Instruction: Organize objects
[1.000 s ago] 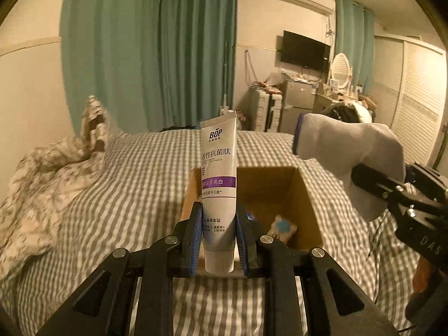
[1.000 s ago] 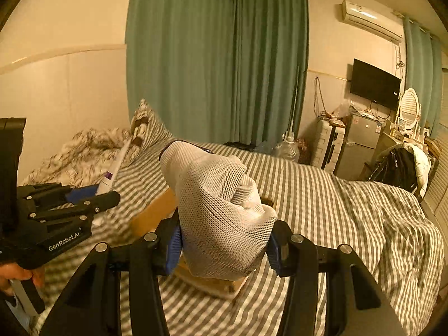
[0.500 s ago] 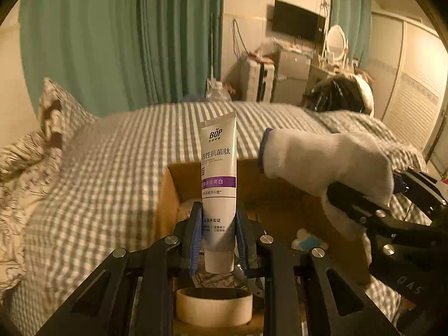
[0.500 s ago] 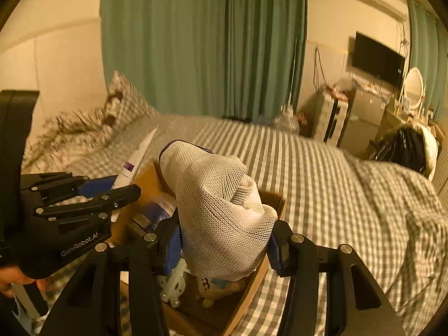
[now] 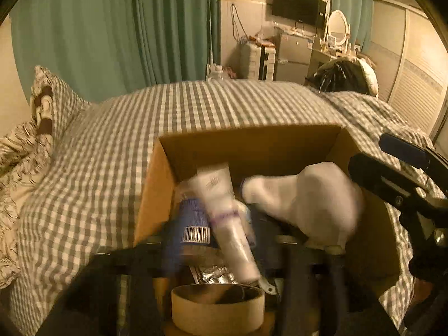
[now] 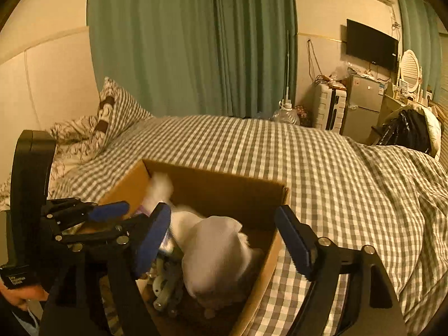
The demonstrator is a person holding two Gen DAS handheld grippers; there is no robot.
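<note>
A brown box (image 6: 212, 187) sits on the checked bed (image 6: 336, 168). Inside it lie the white sock (image 6: 215, 249) and white tube (image 5: 224, 215). The right gripper (image 6: 224, 238) and left gripper (image 5: 221, 252) both hang wide apart, holding nothing.

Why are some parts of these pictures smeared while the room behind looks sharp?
Left wrist view: toothpaste tube, sock and near gripper are motion-blurred. Right wrist view: sock is smeared over the cardboard box. Both views are dim, orange, fisheye-curved.
</note>
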